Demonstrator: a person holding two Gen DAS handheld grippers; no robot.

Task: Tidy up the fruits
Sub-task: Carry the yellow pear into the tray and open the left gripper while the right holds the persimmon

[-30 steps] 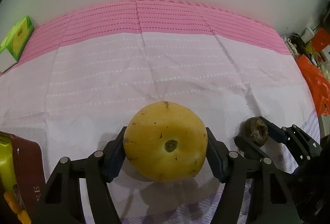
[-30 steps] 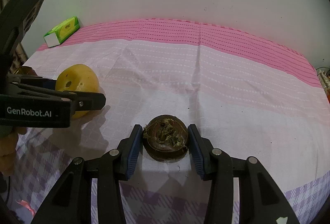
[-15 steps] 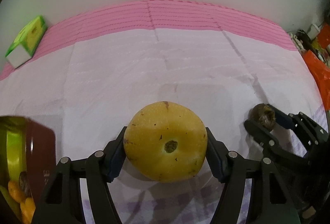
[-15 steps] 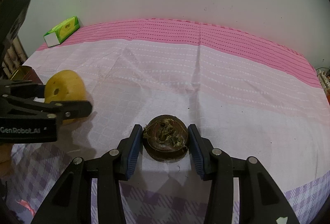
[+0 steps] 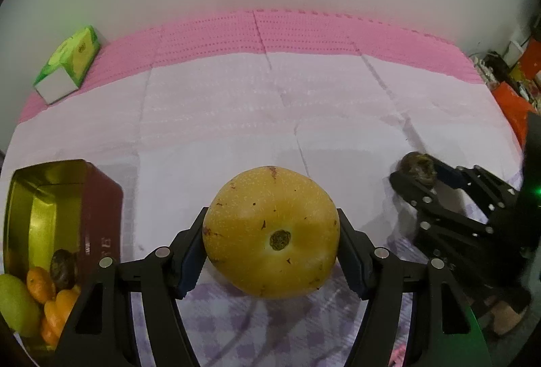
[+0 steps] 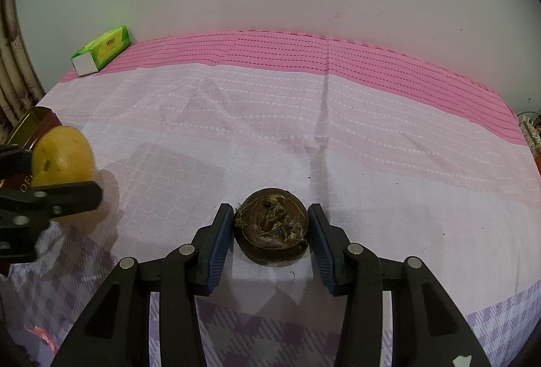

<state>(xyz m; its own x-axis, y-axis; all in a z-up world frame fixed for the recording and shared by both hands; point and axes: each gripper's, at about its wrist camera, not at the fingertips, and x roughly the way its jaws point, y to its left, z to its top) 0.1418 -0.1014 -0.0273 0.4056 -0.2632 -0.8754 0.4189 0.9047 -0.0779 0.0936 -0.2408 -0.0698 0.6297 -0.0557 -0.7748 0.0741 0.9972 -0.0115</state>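
My left gripper [image 5: 272, 240] is shut on a big yellow pear [image 5: 270, 231] and holds it above the cloth. The pear also shows at the left in the right wrist view [image 6: 62, 161]. My right gripper [image 6: 270, 231] has its blue pads against a small dark brown fruit [image 6: 272, 231] that rests on the cloth; it also shows in the left wrist view [image 5: 417, 166]. A dark red tin [image 5: 98, 198] with a gold inside stands at lower left and holds oranges [image 5: 50, 299], a green fruit [image 5: 17, 302] and a dark fruit [image 5: 62, 269].
A green tissue pack [image 5: 69, 59] lies at the far left on the pink band, also in the right wrist view [image 6: 101, 51]. A white wall runs behind the bed. Clutter and an orange bag [image 5: 514, 110] sit at the right edge.
My left gripper has carried the pear to the left, toward the tin, which now shows its contents. My right gripper and the brown fruit have stayed still.
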